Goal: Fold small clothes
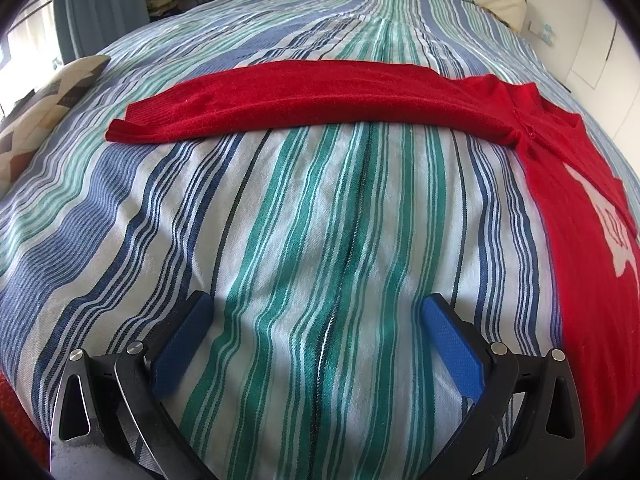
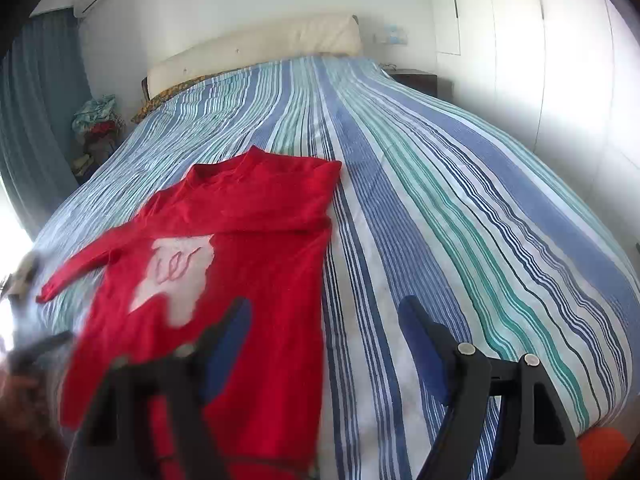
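Striped bedspread covering the whole bed, soft and yielding under any press. Red sweater lying flat on it, toward the left of the right wrist view, white patch facing up. Knit, light, limp, probably stretchy: likely to sag and drag rather than hold shape, not fragile. Long axis from hem to collar, collar toward the headboard. Right sleeve apparently folded across the chest already. Left sleeve stretched straight out sideways, at right angles to the body, cuff pointing away from it. Best hold probably the ribbed cuff or the shoulder seam, pinching both layers. Left gripper spread wide over bare bedspread, empty, short of the sleeve. Right gripper also spread, nothing between the pads, above the sweater's lower right edge
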